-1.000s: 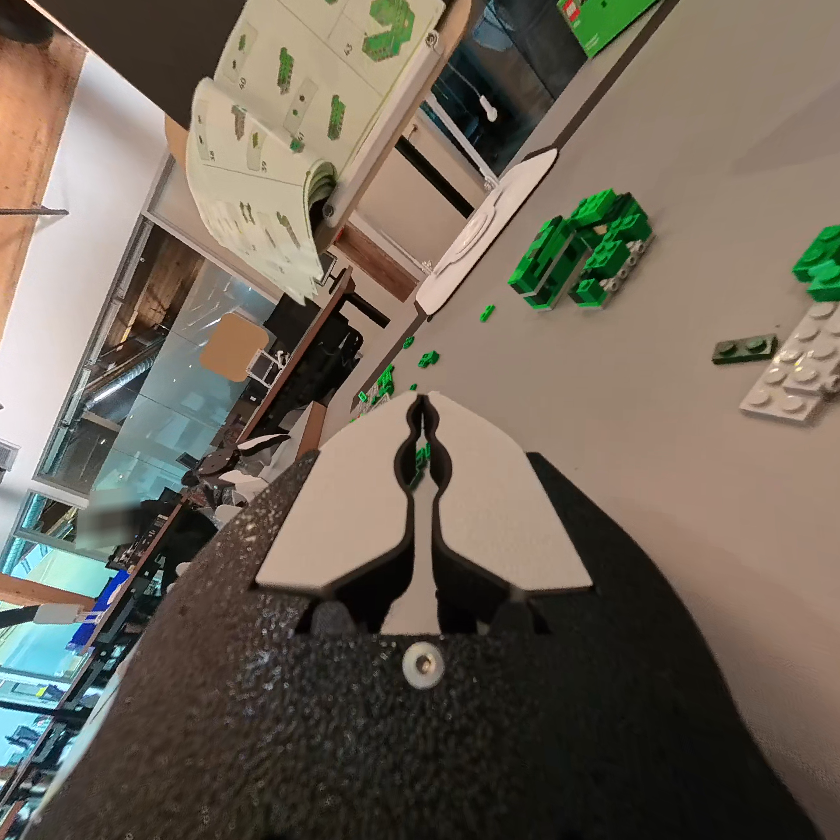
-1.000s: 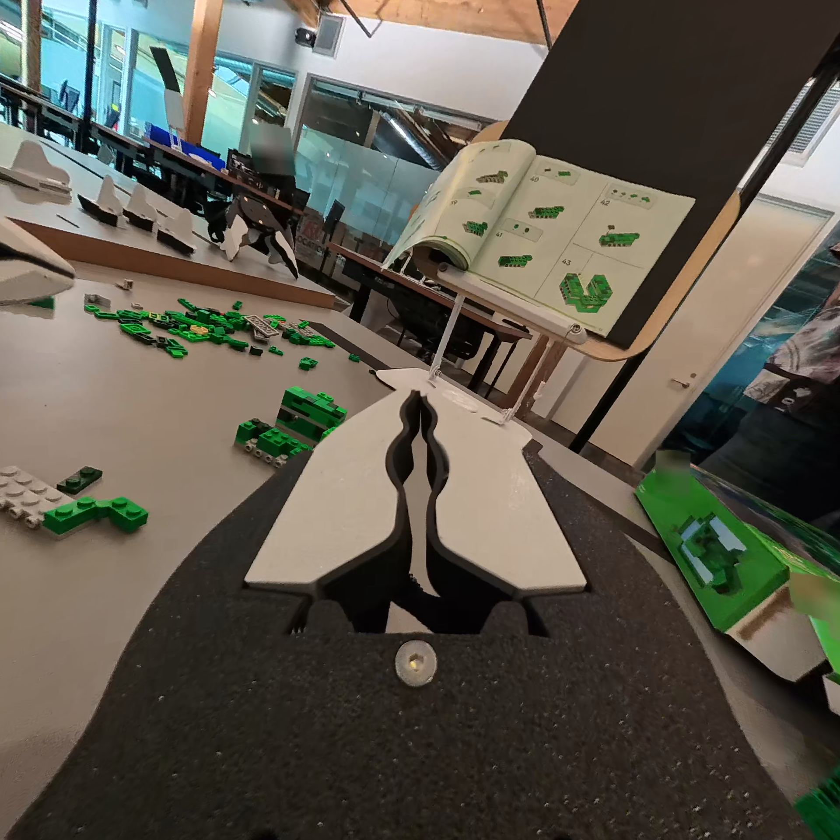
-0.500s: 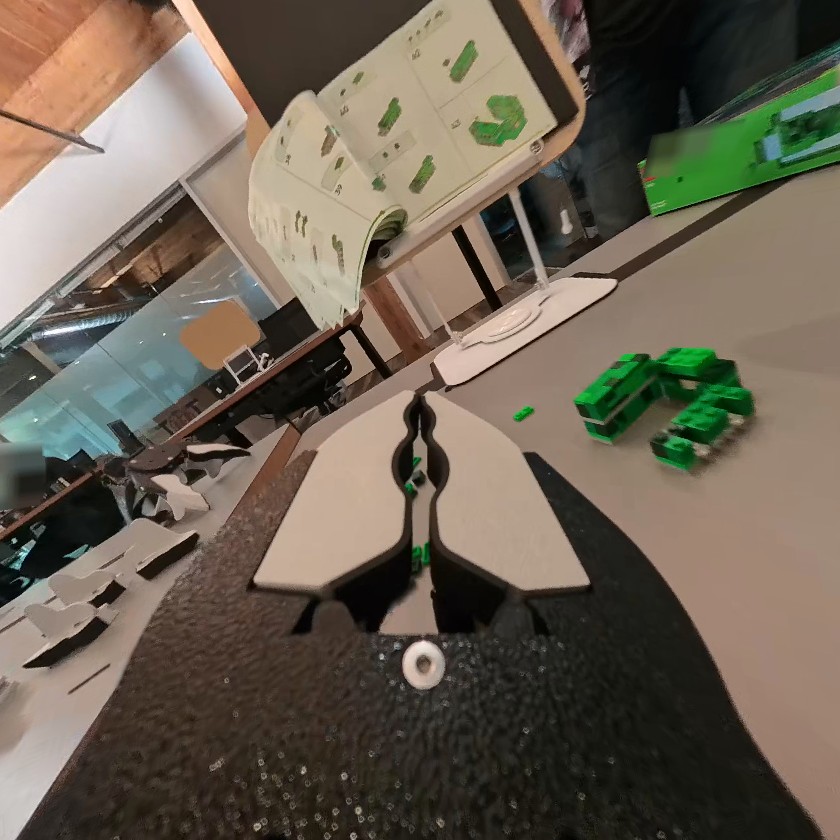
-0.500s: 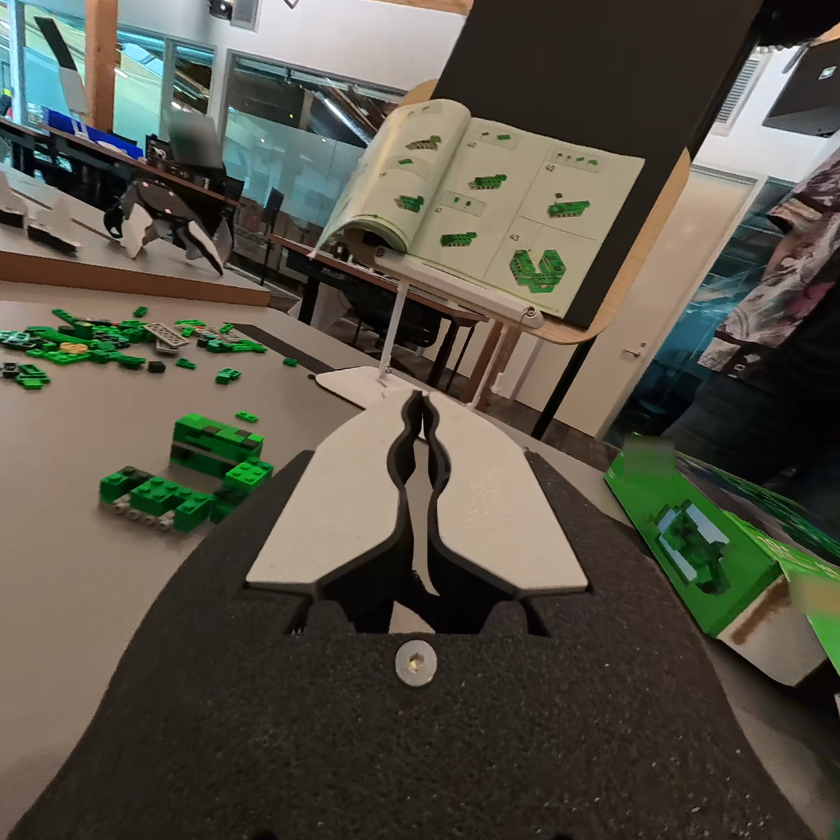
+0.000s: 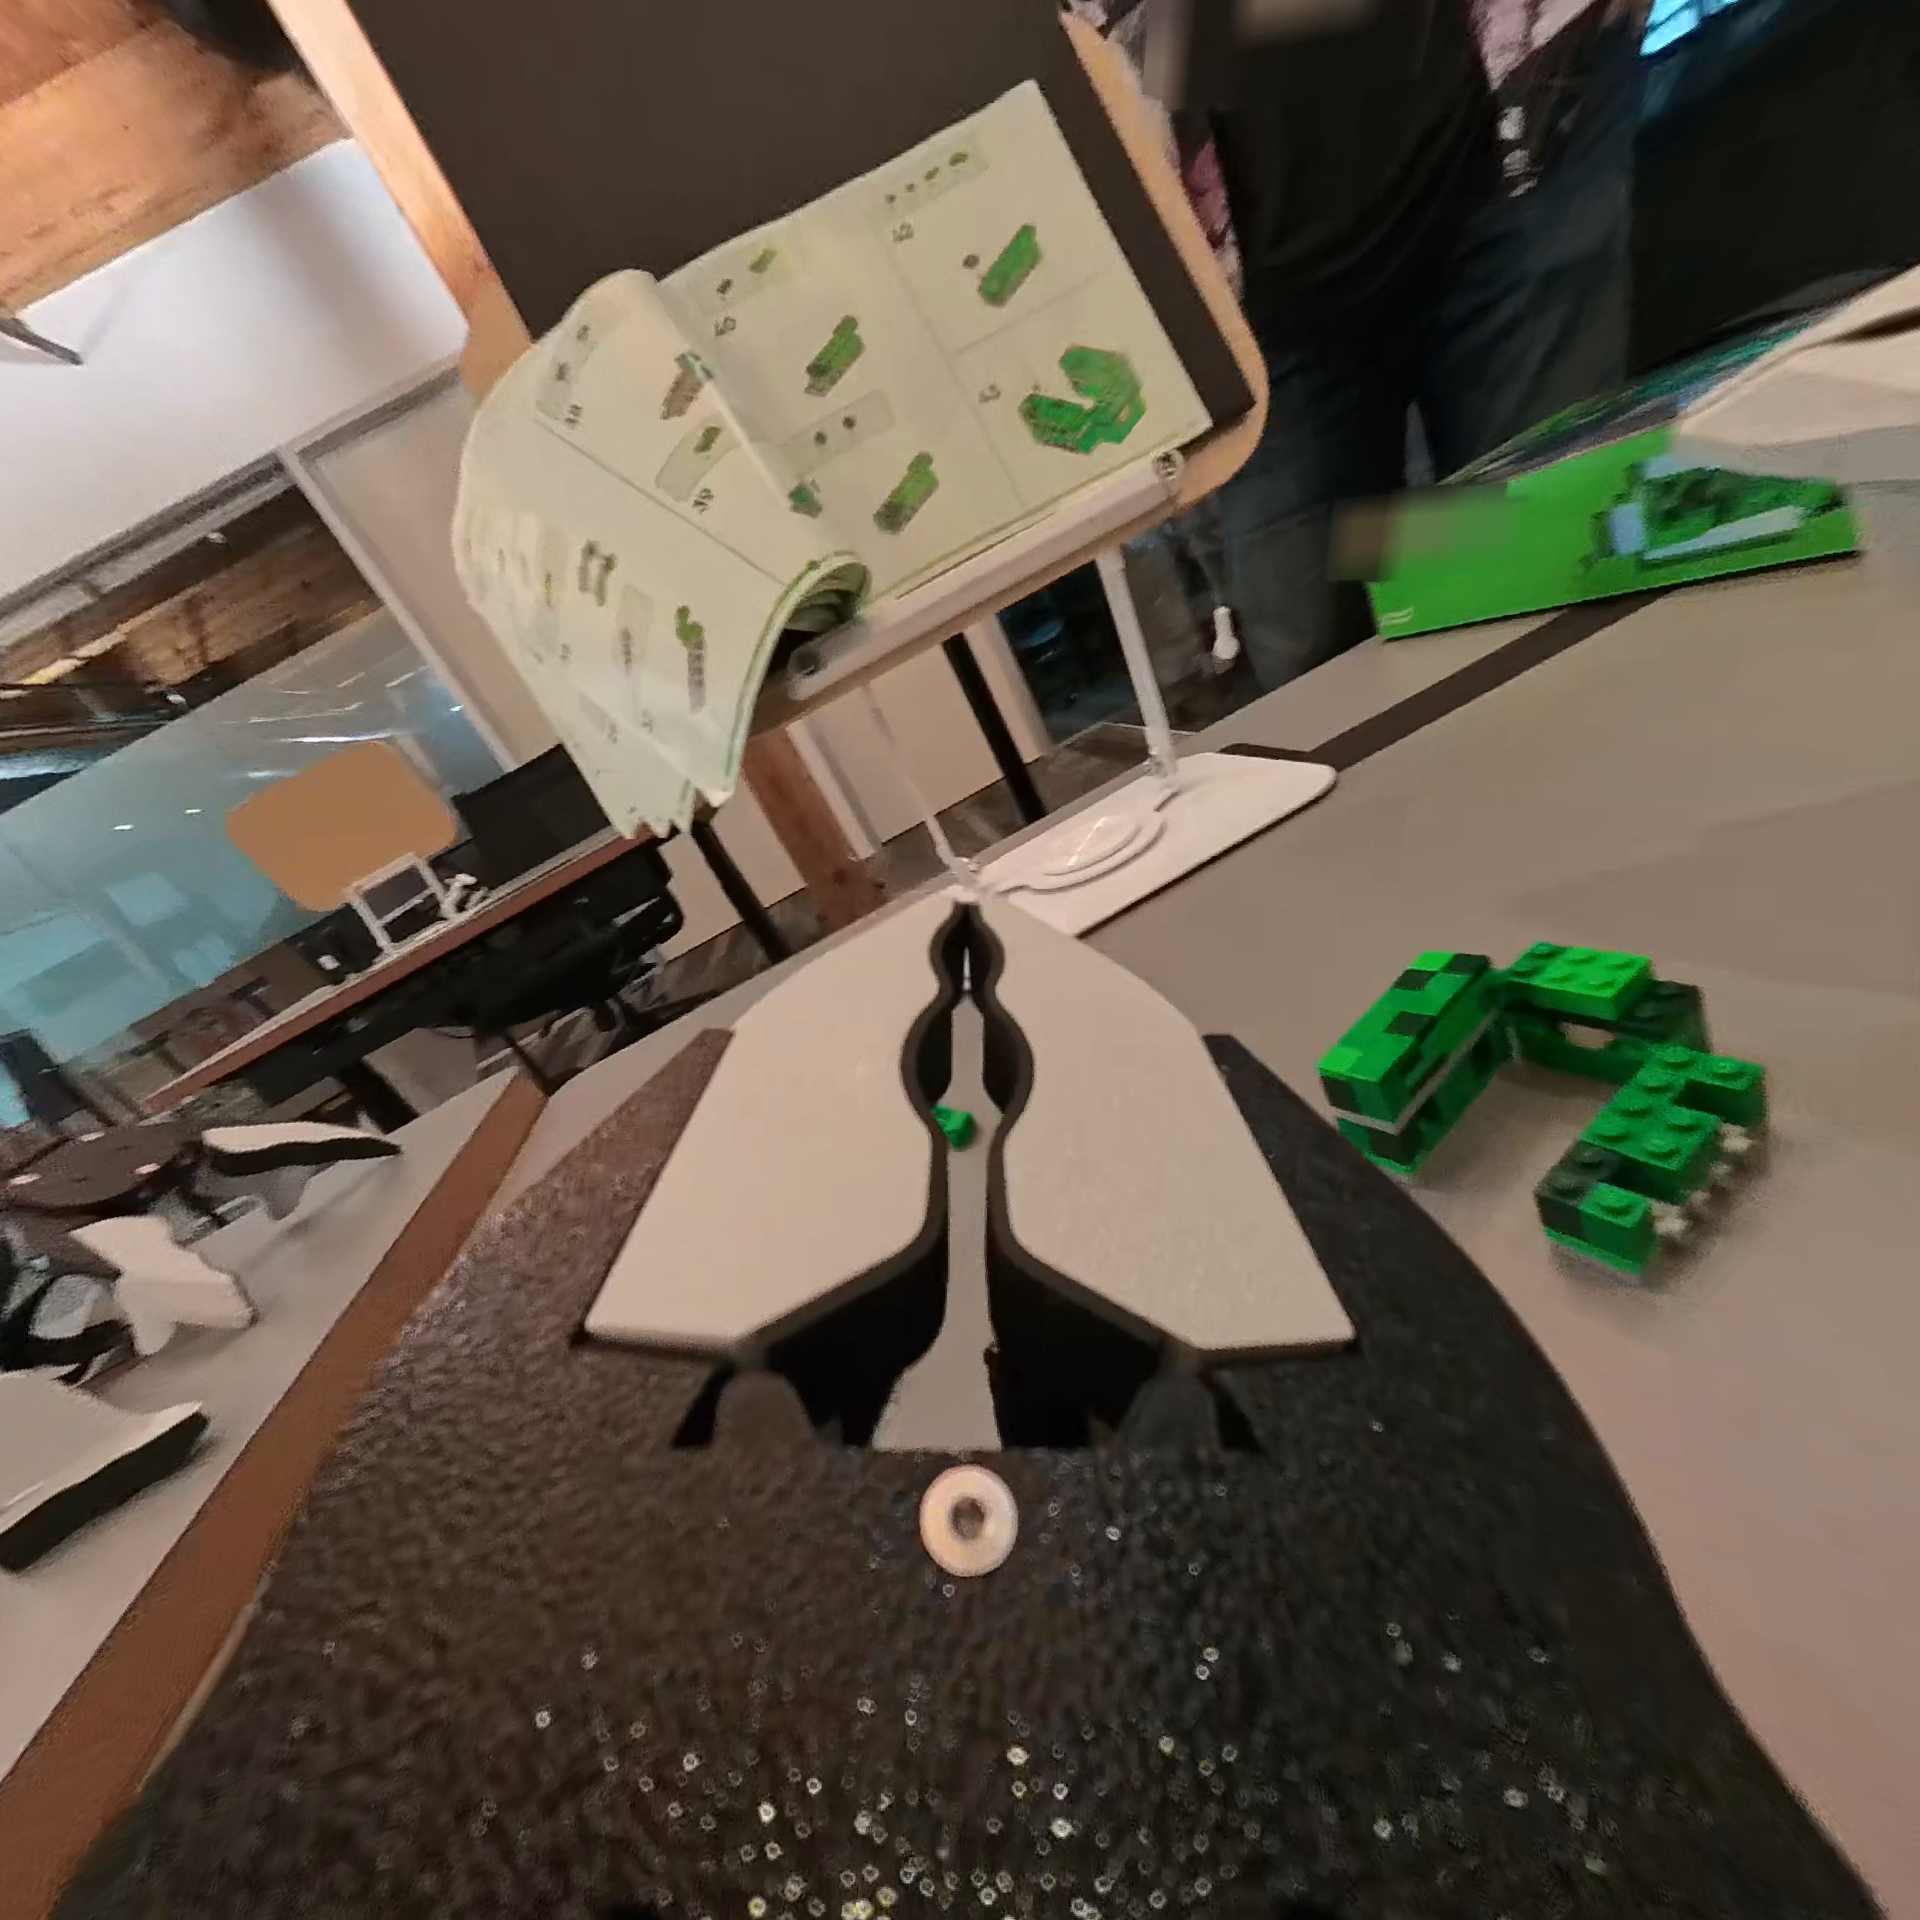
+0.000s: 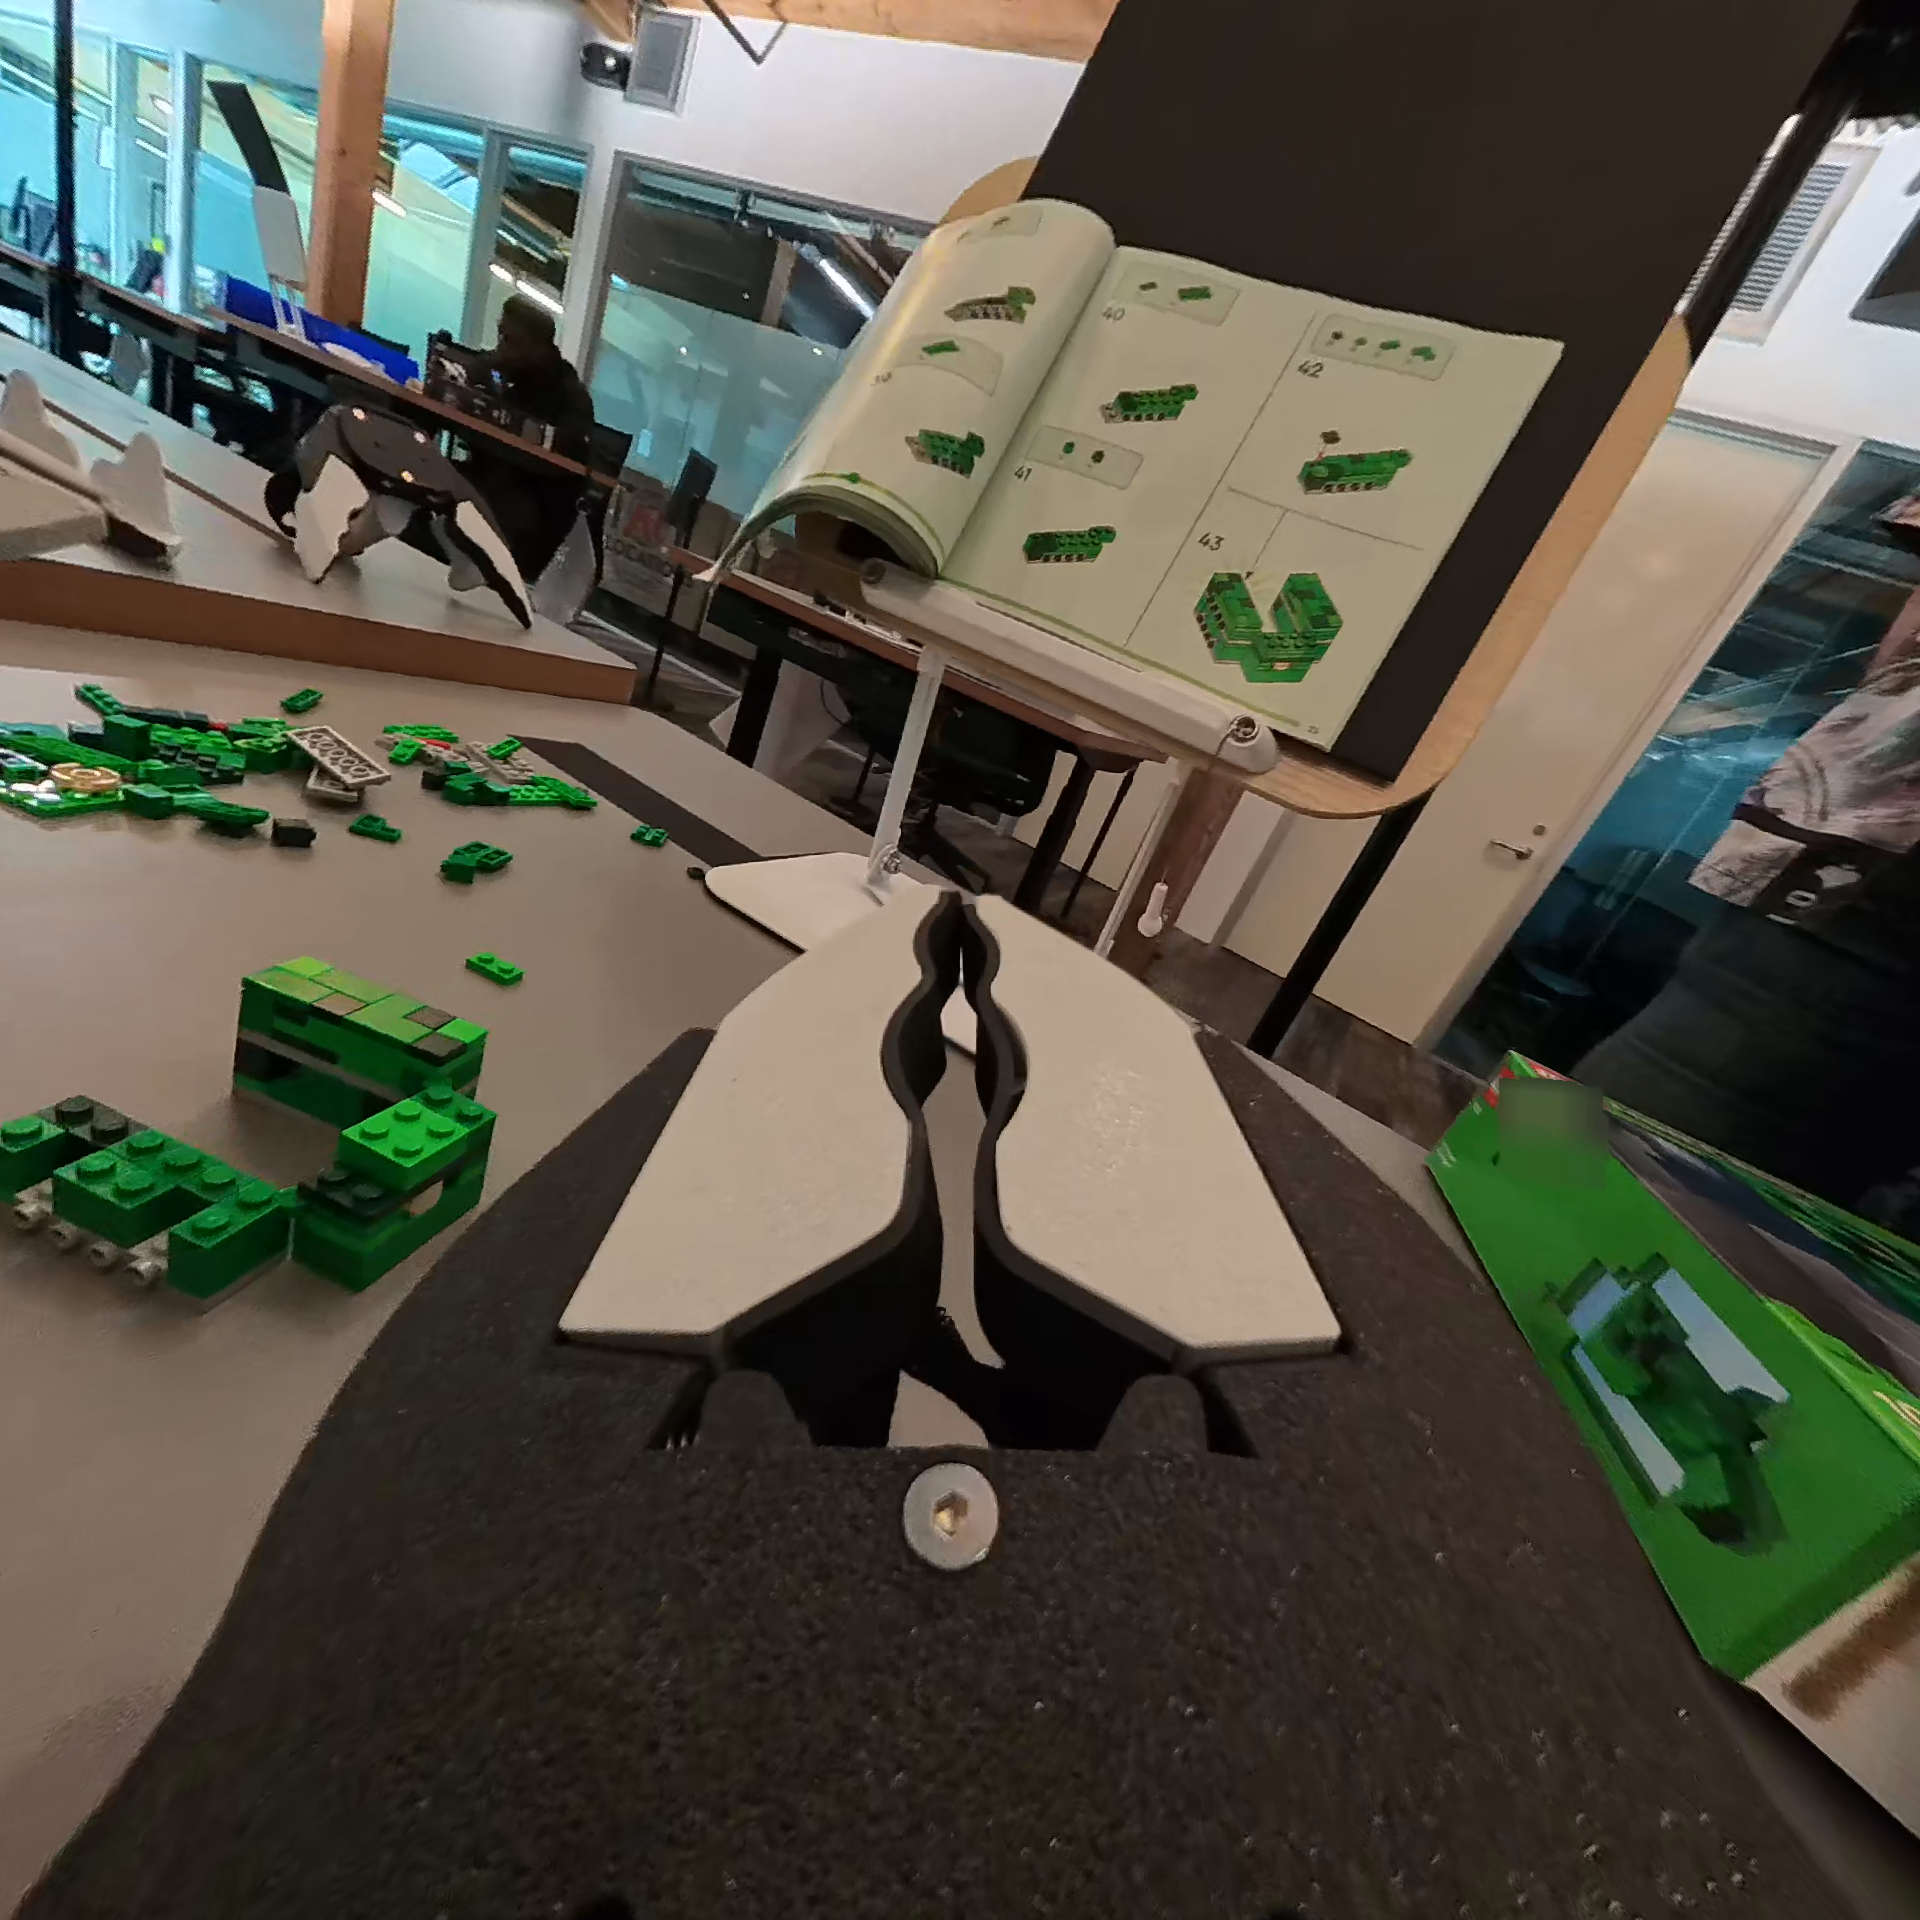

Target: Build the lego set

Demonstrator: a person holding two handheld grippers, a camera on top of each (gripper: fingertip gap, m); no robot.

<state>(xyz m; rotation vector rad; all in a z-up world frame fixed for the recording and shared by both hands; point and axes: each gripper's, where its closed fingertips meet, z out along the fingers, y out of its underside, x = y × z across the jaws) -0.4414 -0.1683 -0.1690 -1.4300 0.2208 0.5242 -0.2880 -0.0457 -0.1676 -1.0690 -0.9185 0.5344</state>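
A U-shaped green brick assembly [image 5: 1538, 1091] sits on the grey table, right of my left gripper [image 5: 966, 920]; it also shows in the right wrist view [image 6: 301, 1122], left of my right gripper [image 6: 958, 906]. Both grippers are shut and empty, raised above the table, pointing toward the open instruction booklet [image 6: 1164, 447] on its white stand [image 6: 821, 883]. The booklet also shows in the left wrist view [image 5: 831, 416]. A pile of loose green and grey bricks [image 6: 208, 758] lies far left. One small green piece [image 5: 954, 1127] shows through the gap between my left jaws, on the table.
The green set box [image 6: 1704, 1382] lies on the table at the right, also in the left wrist view [image 5: 1621, 540]. A person [image 5: 1403, 260] stands behind the table by the box. Spare grippers [image 6: 395, 499] rest on a neighbouring table [image 6: 312, 623]. There is about 20 cm between the tips of the two grippers.
Both grippers have swung right and levelled toward the booklet. In the left view the tilt is gone and the brick assembly looks closer. The grey plate has left both views.
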